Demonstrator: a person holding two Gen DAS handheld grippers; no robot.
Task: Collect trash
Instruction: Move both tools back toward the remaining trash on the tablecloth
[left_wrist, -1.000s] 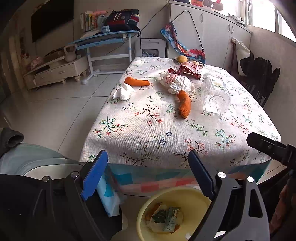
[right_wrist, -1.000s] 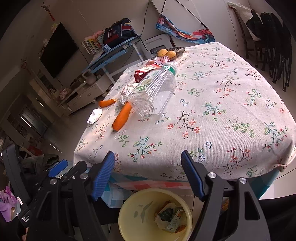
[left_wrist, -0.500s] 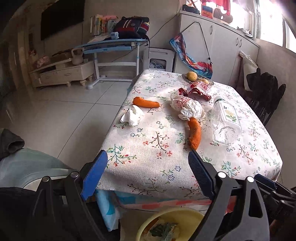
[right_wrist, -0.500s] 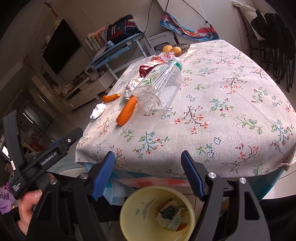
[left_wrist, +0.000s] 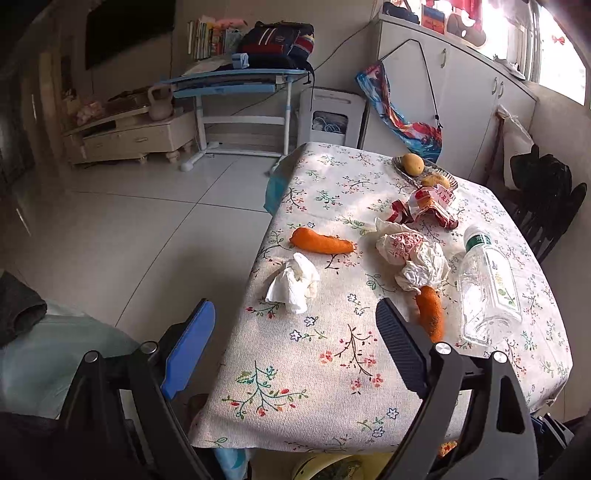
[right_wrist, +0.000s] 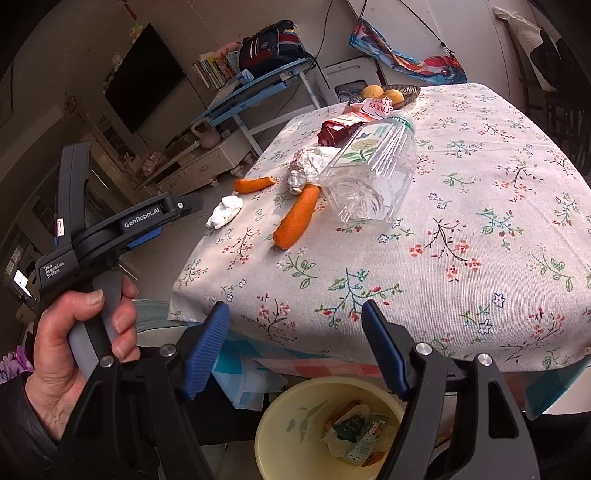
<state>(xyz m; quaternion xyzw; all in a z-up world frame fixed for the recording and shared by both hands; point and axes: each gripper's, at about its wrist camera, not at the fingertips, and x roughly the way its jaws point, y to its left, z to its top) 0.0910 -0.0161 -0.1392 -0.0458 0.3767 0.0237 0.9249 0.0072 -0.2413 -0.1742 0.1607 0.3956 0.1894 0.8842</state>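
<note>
Likely the left gripper, wide and empty, will snag the tablecloth under the tissue just ahead, dragging the bottle sideways.

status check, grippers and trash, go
Left gripper open, empty. Right gripper open, empty. Crumpled white tissue nearest the left gripper. Nothing blocking.

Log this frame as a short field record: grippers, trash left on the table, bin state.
left gripper: open, empty, over the table's near-left edge
right gripper: open, empty, above the bin
table: floral-print tablecloth
tissue: crumpled white tissue, near the left edge
bottle: clear plastic bottle with green cap, lying on its side
wrappers: crumpled white wrapper; red snack wrapper
carrots: two, one touching the bottle's base, one beyond the tissue
bin: round yellow bin below the table edge, trash already inside
</note>
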